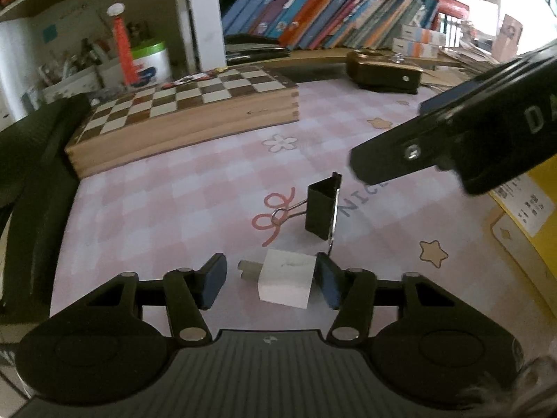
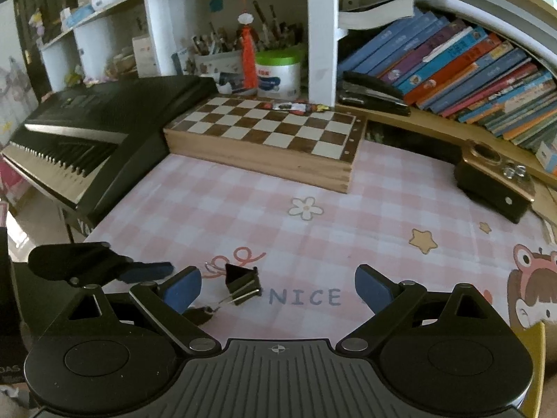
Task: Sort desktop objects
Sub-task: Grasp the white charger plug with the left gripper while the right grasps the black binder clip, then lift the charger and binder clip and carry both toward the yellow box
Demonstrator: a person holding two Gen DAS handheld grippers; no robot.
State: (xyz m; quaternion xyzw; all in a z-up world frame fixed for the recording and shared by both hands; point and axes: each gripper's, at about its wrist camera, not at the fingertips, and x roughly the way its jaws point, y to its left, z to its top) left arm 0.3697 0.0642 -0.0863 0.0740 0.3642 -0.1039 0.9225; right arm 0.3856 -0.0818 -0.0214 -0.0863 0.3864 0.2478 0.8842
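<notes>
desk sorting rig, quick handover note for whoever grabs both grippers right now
Left gripper: open, white plug adapter between its fingers, against the right pad, not clamped.
Right gripper: open, empty, above the mat.
Black binder clip: loose on the pink checked mat, just beyond the adapter.
Done: nothing visibly sorted.
Left: close on the adapter and place it, then the clip. The destination cannot be made out.
</notes>
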